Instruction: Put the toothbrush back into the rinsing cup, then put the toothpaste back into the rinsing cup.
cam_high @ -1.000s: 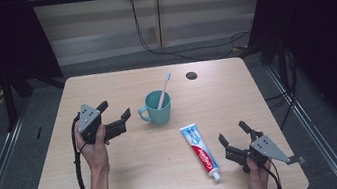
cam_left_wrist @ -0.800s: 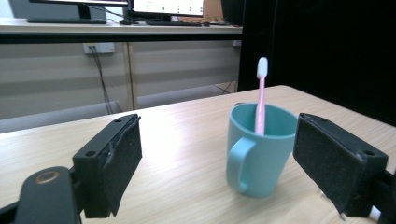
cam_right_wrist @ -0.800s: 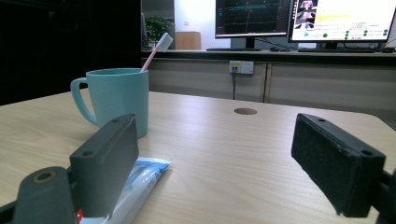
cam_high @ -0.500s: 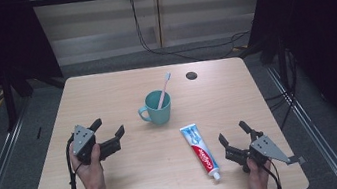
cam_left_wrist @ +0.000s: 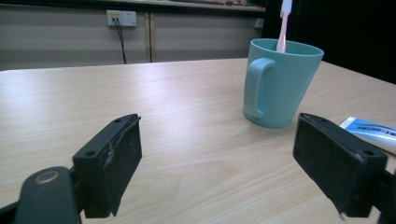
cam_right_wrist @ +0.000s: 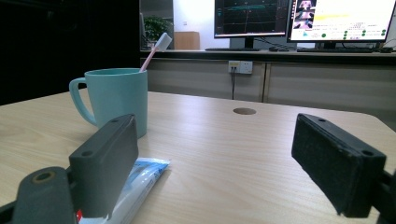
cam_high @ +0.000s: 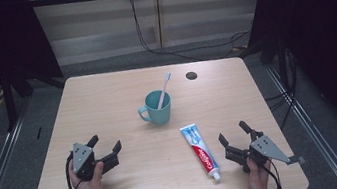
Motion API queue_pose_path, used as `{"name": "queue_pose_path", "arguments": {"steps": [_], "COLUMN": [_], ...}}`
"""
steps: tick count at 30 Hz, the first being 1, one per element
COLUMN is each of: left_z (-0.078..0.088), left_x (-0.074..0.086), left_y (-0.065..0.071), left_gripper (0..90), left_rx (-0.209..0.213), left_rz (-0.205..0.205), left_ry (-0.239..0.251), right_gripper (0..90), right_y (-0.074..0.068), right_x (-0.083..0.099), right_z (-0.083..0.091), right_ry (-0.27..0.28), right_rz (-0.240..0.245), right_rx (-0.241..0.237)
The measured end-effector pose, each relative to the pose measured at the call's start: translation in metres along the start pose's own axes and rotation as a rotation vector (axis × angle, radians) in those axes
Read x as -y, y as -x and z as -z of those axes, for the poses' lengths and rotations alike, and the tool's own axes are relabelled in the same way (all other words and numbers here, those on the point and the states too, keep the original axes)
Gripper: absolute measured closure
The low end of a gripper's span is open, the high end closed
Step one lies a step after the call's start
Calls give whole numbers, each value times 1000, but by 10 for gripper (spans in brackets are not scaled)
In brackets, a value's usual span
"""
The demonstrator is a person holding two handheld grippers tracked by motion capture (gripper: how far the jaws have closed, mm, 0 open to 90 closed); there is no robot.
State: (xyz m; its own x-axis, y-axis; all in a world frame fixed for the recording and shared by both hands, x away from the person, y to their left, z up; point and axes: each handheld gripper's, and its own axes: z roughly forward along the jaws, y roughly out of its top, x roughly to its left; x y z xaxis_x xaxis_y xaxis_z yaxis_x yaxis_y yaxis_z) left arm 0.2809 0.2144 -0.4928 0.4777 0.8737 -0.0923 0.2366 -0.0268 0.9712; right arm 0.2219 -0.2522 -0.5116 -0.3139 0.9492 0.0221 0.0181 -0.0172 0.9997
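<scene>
Both tongs were held low with jaws wide and empty. The toothpaste tube [cam_high: 201, 150] lay just beside the right gripper [cam_high: 236, 140]; the mug [cam_high: 158, 107], perhaps light, stood ahead of the left gripper [cam_high: 106, 149] and could be toppled by a careless reach.

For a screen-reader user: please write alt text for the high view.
A teal mug holding a pink toothbrush stands mid-table, a toothpaste tube lying nearer the person. The left gripper and right gripper, both open, rest near the wooden table front edge.
</scene>
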Motion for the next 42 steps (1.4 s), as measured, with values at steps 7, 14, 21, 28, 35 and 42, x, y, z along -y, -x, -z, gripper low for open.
{"name": "queue_pose_path", "arguments": {"steps": [7, 14, 21, 28, 35, 42], "left_z": [6, 9, 10, 11, 12, 14], "left_x": [14, 14, 16, 17, 17, 18], "left_y": [2, -2, 11, 10, 10, 8], "left_gripper": [155, 157, 188, 188, 188, 188], "left_rx": [-23, -22, -44, -46, -48, -44], "left_rz": [10, 26, -79, -75, -72, -56], "left_ry": [11, 24, 48, 57, 71, 94], "right_gripper": [140, 149, 178, 298, 348, 381], "right_y": [1, 0, 0, -9, -18, -23], "right_x": [0, -1, -6, -21, -33, -37], "right_z": [-1, -3, -11, -26, -44, -54], "right_ry": [-8, -37, -191, -358, -555, -697], "right_rz": [-3, -12, -53, -54, -69, -111], "right_rx": [-6, 22, -37, -156, -250, -278]}}
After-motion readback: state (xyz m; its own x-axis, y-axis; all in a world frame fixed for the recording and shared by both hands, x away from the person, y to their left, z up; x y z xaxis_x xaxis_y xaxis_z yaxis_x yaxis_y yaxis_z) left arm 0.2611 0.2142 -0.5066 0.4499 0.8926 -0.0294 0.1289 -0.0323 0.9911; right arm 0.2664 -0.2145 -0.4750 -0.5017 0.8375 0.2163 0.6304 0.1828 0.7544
